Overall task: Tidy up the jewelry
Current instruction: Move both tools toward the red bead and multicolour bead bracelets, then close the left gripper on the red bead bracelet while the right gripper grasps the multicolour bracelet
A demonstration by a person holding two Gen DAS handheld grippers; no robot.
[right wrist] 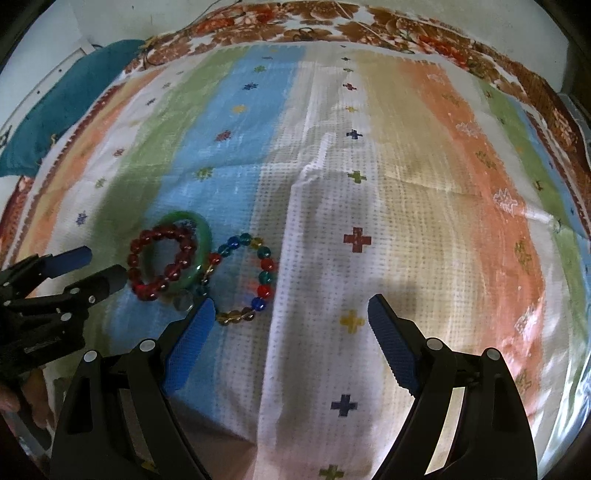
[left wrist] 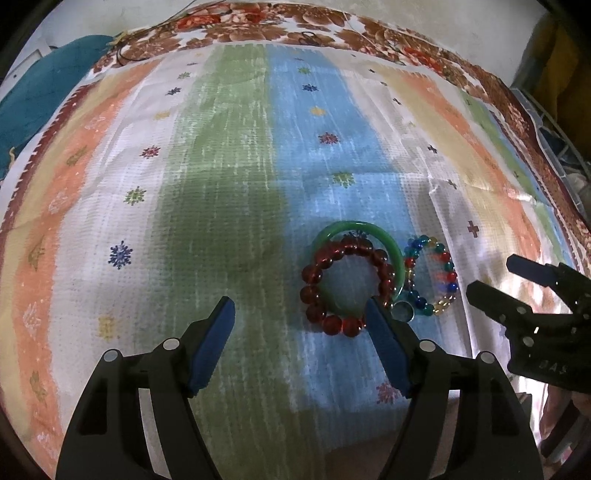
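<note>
Red bead bracelet (left wrist: 343, 286) overlaps green bangle (left wrist: 376, 240) beside multicolour bracelet (left wrist: 436, 277); both grippers' fingers (right wrist: 192, 343) spread apart, empty.

A striped cloth (left wrist: 229, 155) in green, blue, white and orange bands covers the surface, laid over a brown floral sheet (left wrist: 369, 26). On the blue band lie a green bangle (left wrist: 395, 251) overlapped by a red bead bracelet (left wrist: 314, 273), a multicoloured bead bracelet (left wrist: 448, 275) just beside, and a small ring (left wrist: 403, 311) touching them
</note>
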